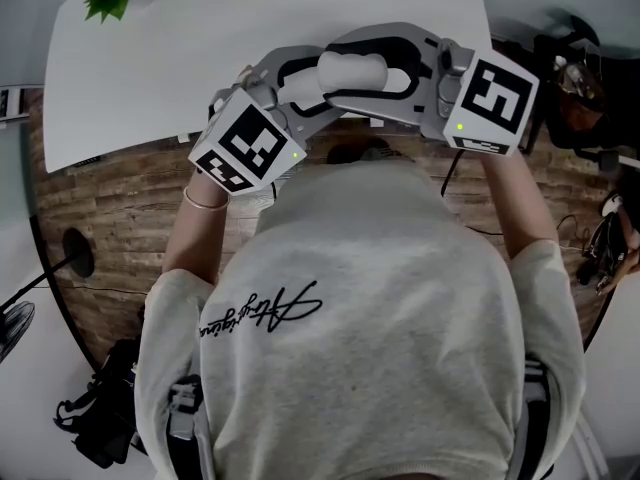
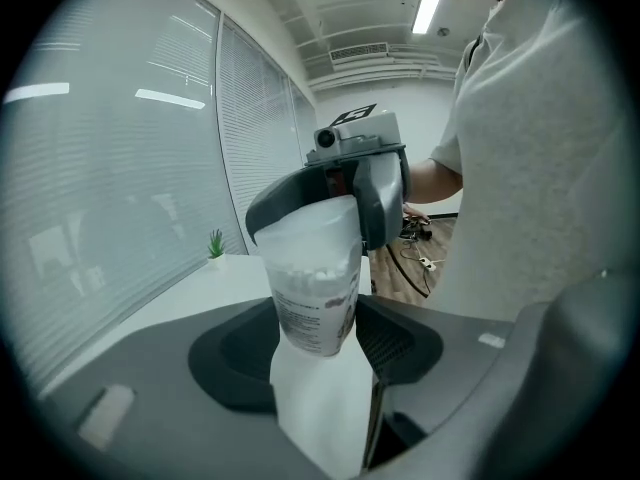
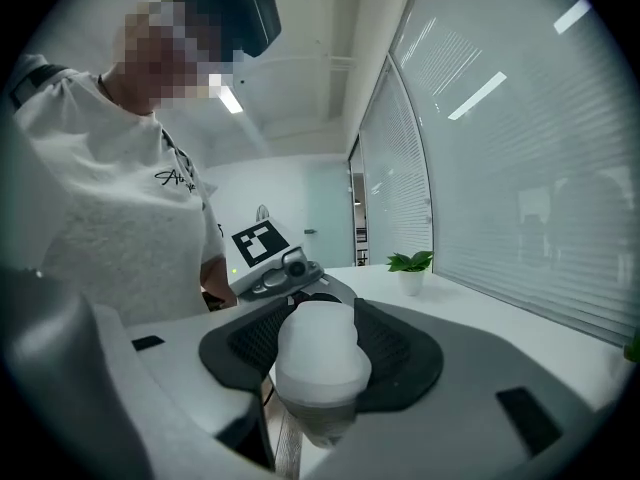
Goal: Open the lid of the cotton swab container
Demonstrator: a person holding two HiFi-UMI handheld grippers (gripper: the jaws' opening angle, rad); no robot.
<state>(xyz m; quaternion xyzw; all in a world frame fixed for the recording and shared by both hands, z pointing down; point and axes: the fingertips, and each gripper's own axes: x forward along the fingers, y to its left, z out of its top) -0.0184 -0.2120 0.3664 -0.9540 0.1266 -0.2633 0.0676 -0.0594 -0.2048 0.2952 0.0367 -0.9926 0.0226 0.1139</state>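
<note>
— While it hangs in front of the person's chest, how does the cotton swab container [image 1: 350,71] lie?

— Crosswise, its long axis running gripper to gripper. The left gripper [image 2: 315,340] clamps the clear, labelled cylinder. The right gripper [image 3: 318,353] clamps the frosted, domed lid [image 3: 312,333] (swabs show only in the left gripper view).

Cool, even light is coming through the window blinds [image 2: 120,168], and a ceiling strip light [image 2: 430,3] is glowing overhead. The white table [image 1: 300,8] is washing out to glare. Fisheye lenses are bending every edge into dark corners. Close to the lenses, the cotton swab container [image 2: 315,298] and its lid [image 3: 318,348] are blurring softly.
</note>
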